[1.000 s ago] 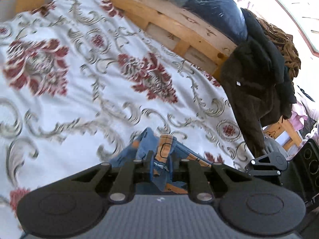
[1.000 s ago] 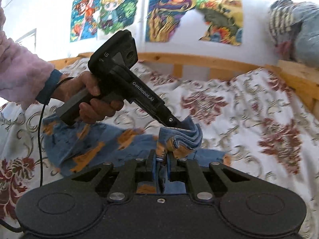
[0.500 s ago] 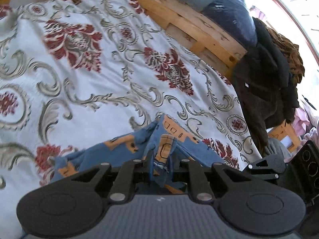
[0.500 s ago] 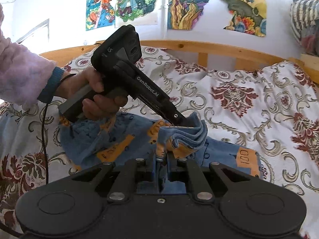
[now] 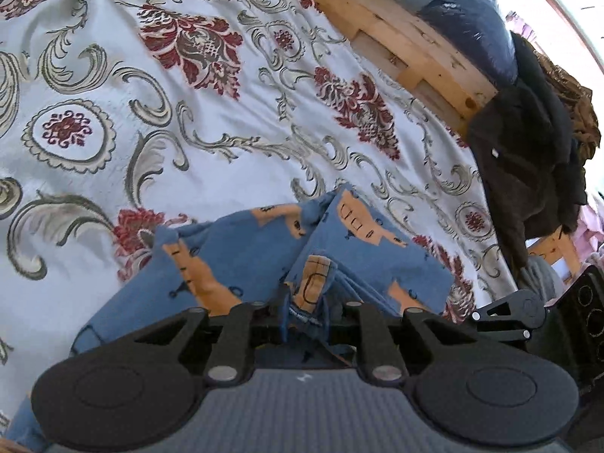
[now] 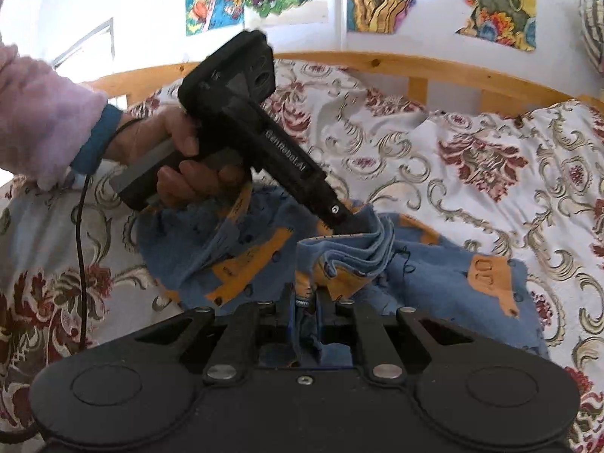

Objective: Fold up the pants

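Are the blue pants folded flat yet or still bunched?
Still bunched: the blue pants with orange patches hang in gathered layers, pinched by both the left gripper and right gripper.

I see the pants as small blue ones printed with orange patches and dark little marks. They lie rumpled on the bed, partly doubled over, with several layered edges bunched and lifted into a raised fold near the middle, while the rest spreads flat on either side.

Floral-covered bed, blue pants lying on it
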`<action>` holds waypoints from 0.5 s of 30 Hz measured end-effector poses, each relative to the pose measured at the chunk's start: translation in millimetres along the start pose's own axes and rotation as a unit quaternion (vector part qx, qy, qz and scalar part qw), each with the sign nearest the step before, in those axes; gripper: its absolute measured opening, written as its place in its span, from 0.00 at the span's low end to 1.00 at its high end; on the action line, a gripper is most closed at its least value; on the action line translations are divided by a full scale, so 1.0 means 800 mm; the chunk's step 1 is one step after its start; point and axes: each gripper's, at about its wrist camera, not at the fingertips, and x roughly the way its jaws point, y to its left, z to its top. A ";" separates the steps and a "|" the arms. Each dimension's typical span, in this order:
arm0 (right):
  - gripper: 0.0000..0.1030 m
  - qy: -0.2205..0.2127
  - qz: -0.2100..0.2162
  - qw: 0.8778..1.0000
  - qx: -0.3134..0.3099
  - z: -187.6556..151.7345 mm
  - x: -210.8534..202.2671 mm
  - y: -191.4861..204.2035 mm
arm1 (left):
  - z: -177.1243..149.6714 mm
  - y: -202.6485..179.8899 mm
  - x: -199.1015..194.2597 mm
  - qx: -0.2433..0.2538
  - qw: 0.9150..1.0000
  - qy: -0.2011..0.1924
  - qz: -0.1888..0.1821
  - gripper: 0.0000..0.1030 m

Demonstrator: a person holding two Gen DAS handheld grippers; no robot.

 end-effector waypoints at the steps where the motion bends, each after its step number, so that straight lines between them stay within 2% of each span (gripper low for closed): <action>1: 0.13 0.005 0.000 1.000 0.000 -0.001 0.003 0.001 | 0.000 0.000 0.000 0.001 1.000 0.002 0.008 0.25; 2: 0.15 0.009 0.003 1.000 0.001 -0.002 0.005 0.001 | -0.001 0.001 -0.001 0.001 1.000 0.004 0.017 0.31; 5: 0.28 0.020 0.013 1.000 -0.005 -0.006 0.009 0.005 | -0.001 0.007 -0.016 -0.011 0.999 0.000 0.041 0.41; 8: 0.35 0.027 0.033 0.999 -0.008 -0.010 0.008 0.011 | -0.004 0.009 -0.042 -0.028 0.997 -0.020 0.066 0.54; 10: 0.48 0.031 0.050 0.998 -0.016 -0.011 0.007 0.017 | -0.005 0.006 -0.062 -0.039 0.995 -0.046 0.080 0.58; 12: 0.56 0.029 0.065 0.997 -0.033 -0.013 0.003 0.023 | -0.006 0.002 -0.080 -0.050 0.992 -0.076 0.093 0.61; 15: 0.57 0.015 0.067 0.997 -0.029 -0.010 -0.009 0.020 | -0.004 -0.013 -0.097 -0.064 0.987 -0.105 0.099 0.64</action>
